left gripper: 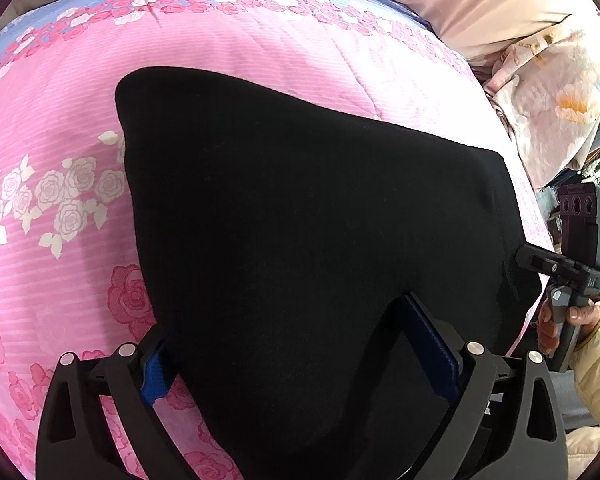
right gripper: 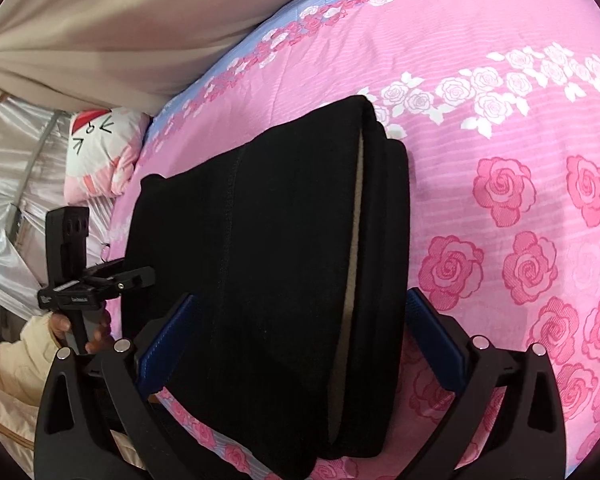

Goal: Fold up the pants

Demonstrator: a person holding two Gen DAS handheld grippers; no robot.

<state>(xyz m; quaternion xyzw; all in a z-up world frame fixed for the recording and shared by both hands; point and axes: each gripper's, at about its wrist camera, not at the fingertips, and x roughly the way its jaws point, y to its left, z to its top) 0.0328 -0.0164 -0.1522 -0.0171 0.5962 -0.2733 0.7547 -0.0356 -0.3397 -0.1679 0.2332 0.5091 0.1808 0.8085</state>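
While folded, pants (right gripper: 268, 264) lie between hand-held gripper (right gripper: 300, 344) fingers.

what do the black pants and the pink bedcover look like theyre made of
Black pants: thick, matte, slightly fuzzy knit, perhaps fleece-lined; a pale inner layer shows at the folded edge. Pink bedcover: thin printed woven cloth, probably cotton or polyester, with fine ribbed stripes, rose print and a quilted-looking softness.
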